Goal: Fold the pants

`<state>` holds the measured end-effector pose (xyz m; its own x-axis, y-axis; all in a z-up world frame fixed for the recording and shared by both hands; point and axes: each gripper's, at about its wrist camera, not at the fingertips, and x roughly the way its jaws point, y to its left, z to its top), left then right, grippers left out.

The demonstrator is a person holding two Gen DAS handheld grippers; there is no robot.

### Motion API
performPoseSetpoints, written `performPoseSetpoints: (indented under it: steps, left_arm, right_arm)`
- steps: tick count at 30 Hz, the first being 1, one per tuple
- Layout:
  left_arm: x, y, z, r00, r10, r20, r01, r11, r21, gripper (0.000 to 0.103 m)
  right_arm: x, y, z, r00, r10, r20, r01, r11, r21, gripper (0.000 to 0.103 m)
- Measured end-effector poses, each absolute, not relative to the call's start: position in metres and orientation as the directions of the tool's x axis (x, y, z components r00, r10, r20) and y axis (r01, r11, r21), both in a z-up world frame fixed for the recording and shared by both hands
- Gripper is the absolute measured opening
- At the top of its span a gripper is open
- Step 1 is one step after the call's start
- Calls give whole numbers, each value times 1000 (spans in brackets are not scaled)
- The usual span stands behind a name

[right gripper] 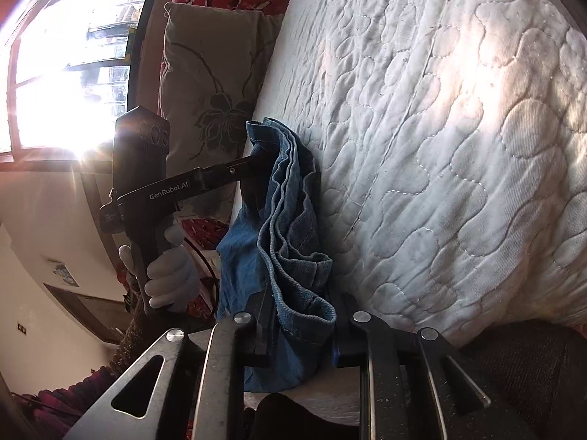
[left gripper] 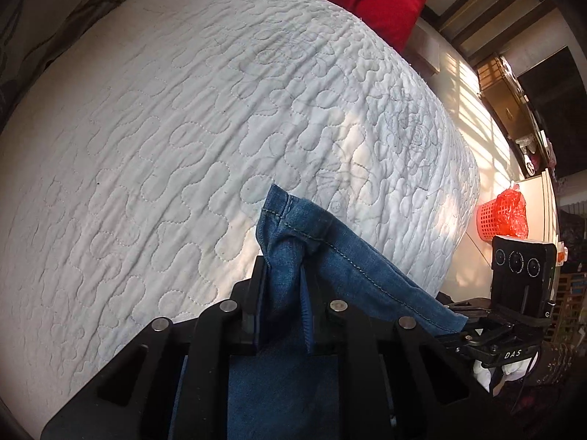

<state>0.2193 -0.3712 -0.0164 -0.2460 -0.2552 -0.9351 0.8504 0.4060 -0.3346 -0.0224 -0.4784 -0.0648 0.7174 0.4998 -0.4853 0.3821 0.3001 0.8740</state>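
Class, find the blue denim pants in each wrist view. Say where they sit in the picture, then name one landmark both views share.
Left wrist view: the pants rise at bottom centre, clamped in the left gripper.
Right wrist view: the pants hang bunched at centre, from the right gripper up to the left gripper's tip.
Shared landmark: the white quilted bedcover.

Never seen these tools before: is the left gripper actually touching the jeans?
Touching. The left wrist view shows the left gripper clamping the jeans, denim bunched between its fingers.
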Motion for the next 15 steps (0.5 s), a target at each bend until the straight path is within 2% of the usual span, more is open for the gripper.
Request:
performPoseSetpoints:
  steps: [7,15]
  left_arm:
    - [236,-322,19,-252,-381,-890,783,459,-419,14]
    - [242,-258,32,-234,-493,-838,670,543,-506,14]
  right_arm:
    - [-4,-458,-30,713,530,-460,295,368,882,19]
    - [34,-394,7,616,651,-443,161,446,880,19]
